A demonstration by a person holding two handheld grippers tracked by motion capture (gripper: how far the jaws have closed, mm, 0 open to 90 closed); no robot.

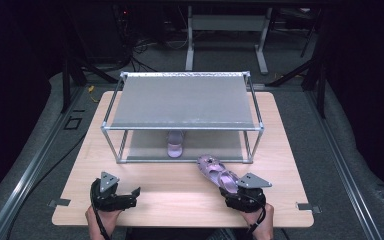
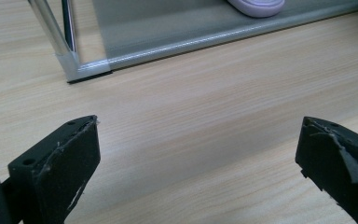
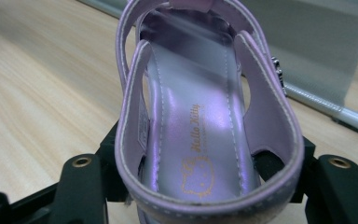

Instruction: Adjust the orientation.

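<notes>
Right tongs [image 3: 200, 186] clamped on a purple sandal's [image 3: 205, 126] heel; left tongs [image 2: 196, 163] apart above the worktop [image 2: 191, 116]; a second sandal [image 1: 175, 145] sits in the rack [image 1: 180, 100].

My high view is looking forward and down over the whole table [image 1: 180, 200], from above the near edge. My left gripper view is sitting low and close to the wood, facing the rack's [image 2: 88, 65] near corner. My right gripper view is looking along a purple sandal [image 3: 200, 135] at very close range. All three are sharing the rack's front rail.
</notes>
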